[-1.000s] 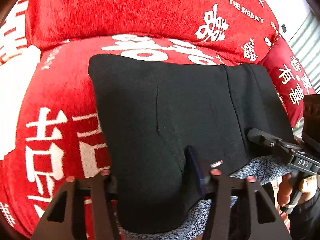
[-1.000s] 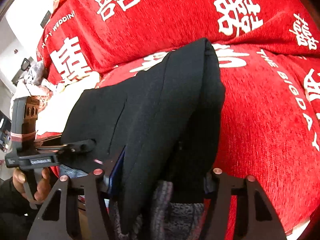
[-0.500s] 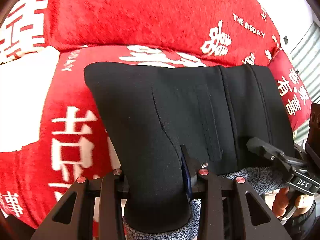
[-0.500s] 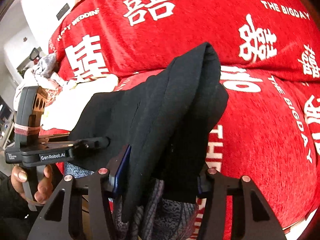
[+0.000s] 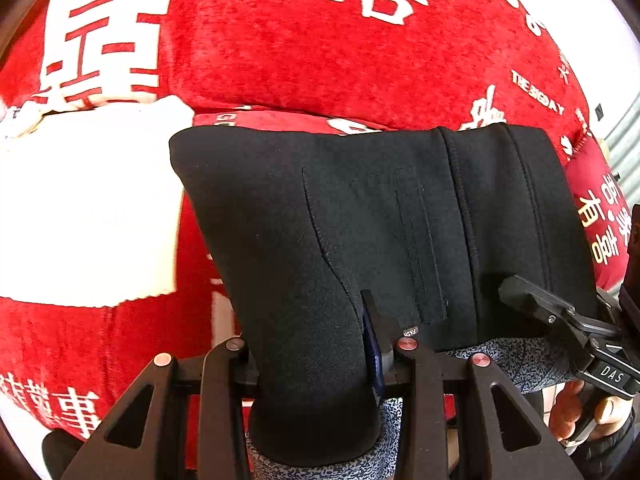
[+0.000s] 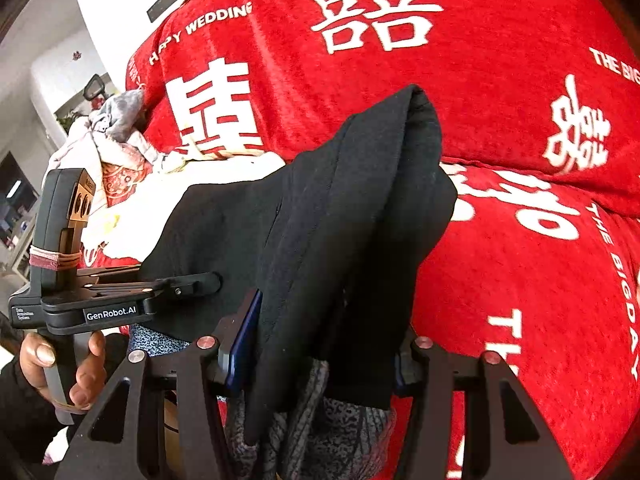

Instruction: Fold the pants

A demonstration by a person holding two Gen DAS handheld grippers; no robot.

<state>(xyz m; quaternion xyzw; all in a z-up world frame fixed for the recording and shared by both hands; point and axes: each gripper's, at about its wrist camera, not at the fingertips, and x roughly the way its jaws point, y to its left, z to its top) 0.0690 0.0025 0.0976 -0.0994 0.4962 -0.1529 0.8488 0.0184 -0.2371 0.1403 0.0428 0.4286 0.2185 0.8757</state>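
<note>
The black pants (image 5: 380, 220) are folded into a thick wad with a grey speckled lining at the near edge, held above a red sofa. My left gripper (image 5: 316, 356) is shut on the wad's near left part. My right gripper (image 6: 320, 356) is shut on its near right part, and the cloth (image 6: 340, 208) bunches up steeply from its jaws. Each gripper shows in the other's view, the right one in the left wrist view (image 5: 560, 316) and the left one in the right wrist view (image 6: 180, 288), both clamped on the same near edge.
The red sofa (image 5: 320, 48) with white characters fills the background, its seat (image 6: 540, 300) below the pants. A white cloth (image 5: 88, 208) lies on the seat to the left. A heap of laundry (image 6: 112, 132) sits at the sofa's far left end.
Both grippers have lifted the folded pants up and carried them left along the sofa. The white cloth has come into the left wrist view. Both grips are unchanged.
</note>
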